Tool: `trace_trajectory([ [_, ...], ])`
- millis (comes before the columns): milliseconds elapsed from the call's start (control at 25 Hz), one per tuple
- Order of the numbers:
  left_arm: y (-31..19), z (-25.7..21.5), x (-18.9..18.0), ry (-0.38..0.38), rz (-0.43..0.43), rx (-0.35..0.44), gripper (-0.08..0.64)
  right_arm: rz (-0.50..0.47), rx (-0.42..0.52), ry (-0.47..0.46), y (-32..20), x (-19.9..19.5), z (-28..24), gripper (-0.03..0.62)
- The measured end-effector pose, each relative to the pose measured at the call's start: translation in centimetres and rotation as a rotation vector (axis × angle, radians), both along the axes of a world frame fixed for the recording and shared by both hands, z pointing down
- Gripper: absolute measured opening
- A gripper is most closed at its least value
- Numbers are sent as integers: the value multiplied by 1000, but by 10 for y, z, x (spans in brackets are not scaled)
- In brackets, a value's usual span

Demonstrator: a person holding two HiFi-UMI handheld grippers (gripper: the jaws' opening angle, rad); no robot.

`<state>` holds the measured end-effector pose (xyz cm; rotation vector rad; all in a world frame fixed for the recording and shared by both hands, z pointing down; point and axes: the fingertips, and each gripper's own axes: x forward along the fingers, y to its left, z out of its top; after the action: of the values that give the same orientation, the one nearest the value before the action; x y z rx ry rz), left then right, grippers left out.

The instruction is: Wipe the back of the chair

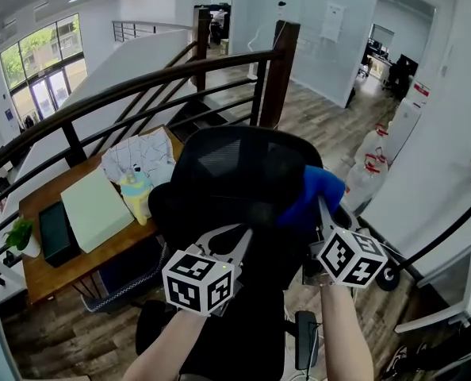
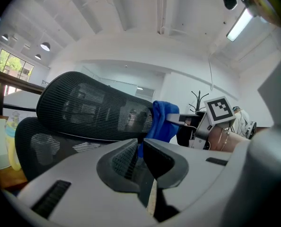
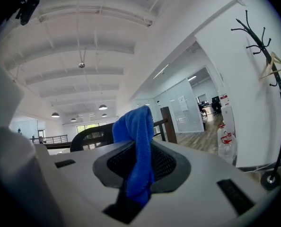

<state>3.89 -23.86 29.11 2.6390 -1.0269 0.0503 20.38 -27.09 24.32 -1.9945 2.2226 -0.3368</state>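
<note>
A blue microfibre cloth is clamped in the right hand-held gripper. Its jaws are closed on a bunched fold, and the free end stands up above the tips. The cloth is pressed against the right edge of the headrest of a black mesh office chair, which stands just beside a wooden desk and a stair railing.

The jaws of the left hand-held gripper are brought together with nothing seen between them, and it is held low behind the chair back.

The cloth is judged to be light, soft and limp, so a pinch on a gathered fold suits it. The loose end may be expected to drag and fold under pressure.

The mesh is likely to give and spring when pushed. The chair itself, probably on castors, may roll or swivel away. A steadying hold on the stiff frame of the back would therefore be advisable, rather than on the mesh.
</note>
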Motion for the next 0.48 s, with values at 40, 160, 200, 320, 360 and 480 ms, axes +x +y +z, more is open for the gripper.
trace_trajectory([
  [40, 0, 1, -1, 3, -2, -3, 46, 9, 0, 1, 2, 2, 0, 84],
  [160, 2, 4, -7, 10, -12, -8, 46, 29, 5, -12, 11, 4, 1, 84],
  [200, 2, 6, -11, 12, -17, -12, 46, 28, 8, -18, 15, 2, 2, 84],
  [320, 3, 14, -23, 17, -39, -30, 46, 1, 17, -24, 24, -12, 5, 84],
  [360, 3, 17, -28, 19, -48, -36, 46, -16, 18, -24, 27, -20, 8, 84],
  [480, 2, 27, -45, 23, -80, -55, 46, -82, 17, -25, 33, -49, 18, 84],
])
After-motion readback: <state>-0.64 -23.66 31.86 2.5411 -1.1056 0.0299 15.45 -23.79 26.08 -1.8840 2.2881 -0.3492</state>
